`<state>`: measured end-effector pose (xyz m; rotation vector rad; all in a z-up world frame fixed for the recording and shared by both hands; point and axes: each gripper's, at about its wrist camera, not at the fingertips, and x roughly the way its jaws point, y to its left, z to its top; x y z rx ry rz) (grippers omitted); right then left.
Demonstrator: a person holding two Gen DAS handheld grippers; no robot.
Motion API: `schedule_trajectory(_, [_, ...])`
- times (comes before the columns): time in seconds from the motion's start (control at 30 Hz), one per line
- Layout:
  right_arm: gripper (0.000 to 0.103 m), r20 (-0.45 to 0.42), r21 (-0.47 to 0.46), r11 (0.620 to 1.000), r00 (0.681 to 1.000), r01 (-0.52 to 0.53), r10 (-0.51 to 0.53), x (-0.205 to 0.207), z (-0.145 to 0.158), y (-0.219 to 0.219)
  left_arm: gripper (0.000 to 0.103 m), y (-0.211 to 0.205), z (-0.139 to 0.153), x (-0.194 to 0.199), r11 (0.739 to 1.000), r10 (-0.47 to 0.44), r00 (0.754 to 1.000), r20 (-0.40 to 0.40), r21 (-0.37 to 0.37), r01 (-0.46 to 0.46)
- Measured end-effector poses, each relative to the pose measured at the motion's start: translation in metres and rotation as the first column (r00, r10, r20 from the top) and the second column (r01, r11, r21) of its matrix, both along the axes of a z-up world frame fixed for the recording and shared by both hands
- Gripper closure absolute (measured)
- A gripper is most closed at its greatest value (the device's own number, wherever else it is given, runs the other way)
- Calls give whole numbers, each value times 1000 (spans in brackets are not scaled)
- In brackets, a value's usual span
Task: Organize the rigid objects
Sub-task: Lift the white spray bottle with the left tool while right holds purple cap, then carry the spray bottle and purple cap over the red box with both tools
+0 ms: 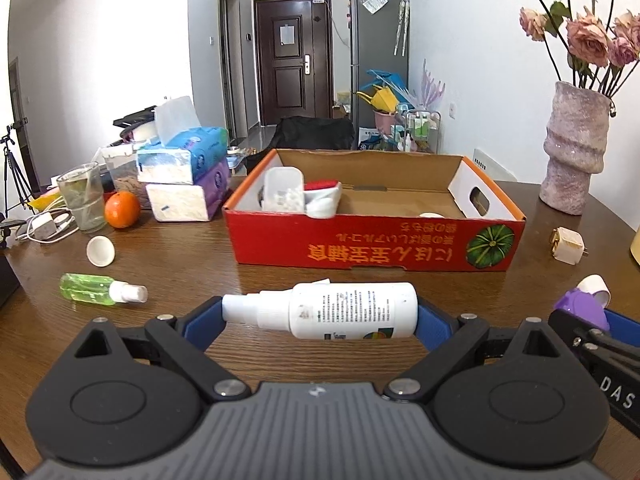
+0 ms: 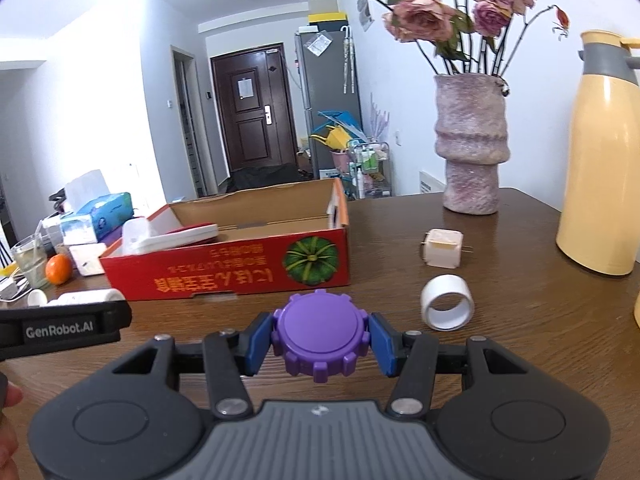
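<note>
- Left wrist view looks over the round brown wooden desk [image 1: 192, 272] that carries everything.
- Open red cardboard box with a green pumpkin print [image 1: 372, 240] stands at the middle of the desk, just beyond both tongs; a clear plastic container of white pieces [image 1: 282, 190] and a white and red flat item [image 1: 322, 198] lean in its left end.
- Tall pale yellow jug with a grey collar [image 2: 604, 168] stands at the desk's right edge.
- Pink textured vase holding dried pink roses [image 1: 574, 148] stands behind the box's right corner.
- Stack of tissue packs in blue and purple wrap [image 1: 186, 176] sits left of the box, with a clear drinking glass [image 1: 82, 200] and an orange fruit [image 1: 122, 209] beside it.
- Left tongs [image 1: 320, 312] grip a white plastic spray bottle [image 1: 340, 310] lying crosswise, one blue pad on its nozzle end and one on its base, held above the desk in front of the box.
- Right tongs [image 2: 320, 338] are closed on a purple plastic lid with a toothed rim [image 2: 320, 334], blue pads pressing its two sides, near the box's front wall.
- Small green spray bottle [image 1: 100, 290] lies on its side at the left, well apart from the box.
- White tape roll [image 2: 446, 306] lies right of the purple lid.
- Cream cube-shaped plug adapter [image 2: 442, 248] sits beyond the roll.
- Small white cap [image 1: 100, 251] rests near the glass.
</note>
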<state>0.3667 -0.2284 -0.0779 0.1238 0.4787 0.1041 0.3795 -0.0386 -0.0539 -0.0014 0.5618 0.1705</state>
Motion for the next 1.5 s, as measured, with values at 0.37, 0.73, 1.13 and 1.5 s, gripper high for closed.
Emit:
schedule_trajectory(0.37, [51,28,-8,999,999,-31,32,2,15,32,5,24,16,-4,1000,11,999,40,-4,-11])
schedule_trajectory(0.73, [51,79,-12,1000,997,-20,20,21,29,50,5,36,33,6,1000,19,995,93,6,-20])
schedule_trajectory(1.13, [51,104,5,1000,994,9,-9,49,34,56,5,40,40,32,999,32,992,120,-1,-32])
schedule_trajectory(1.5, [51,116,6,1000,993,4,-5,76,36,59,5,38,40,59,999,35,991,131,7,-36])
